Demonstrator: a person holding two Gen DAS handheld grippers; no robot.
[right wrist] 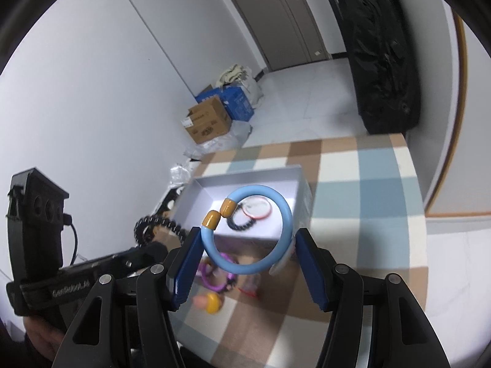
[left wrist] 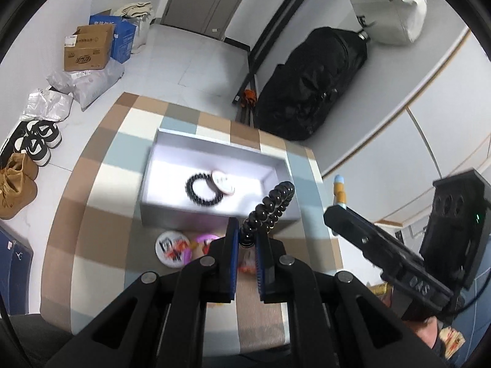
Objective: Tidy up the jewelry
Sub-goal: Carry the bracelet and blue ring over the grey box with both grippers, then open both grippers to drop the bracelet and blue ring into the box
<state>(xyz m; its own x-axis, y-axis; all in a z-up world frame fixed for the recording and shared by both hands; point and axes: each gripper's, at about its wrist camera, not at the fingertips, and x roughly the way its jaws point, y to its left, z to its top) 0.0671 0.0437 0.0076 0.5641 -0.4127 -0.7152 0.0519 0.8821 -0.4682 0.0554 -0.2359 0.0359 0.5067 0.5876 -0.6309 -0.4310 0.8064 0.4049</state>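
My left gripper (left wrist: 246, 239) is shut on a black bead bracelet (left wrist: 270, 207), held above the near edge of an open grey box (left wrist: 211, 150) on the checked table. The box holds another black bead bracelet (left wrist: 201, 188) and a round white disc (left wrist: 223, 182). My right gripper (right wrist: 245, 253) is shut on a light blue bangle with orange end caps (right wrist: 276, 257), held above the table before the same box (right wrist: 245, 174). The left gripper and its bracelet (right wrist: 153, 225) show at the left of the right wrist view.
A round white badge (left wrist: 172, 247), a purple ring (right wrist: 214, 279), a yellow piece (right wrist: 213, 302) and other small items lie on the checked tablecloth (left wrist: 101, 202) in front of the box. Cardboard boxes (left wrist: 87, 49), shoes (left wrist: 40, 141) and a black bag (left wrist: 310, 82) stand on the floor.
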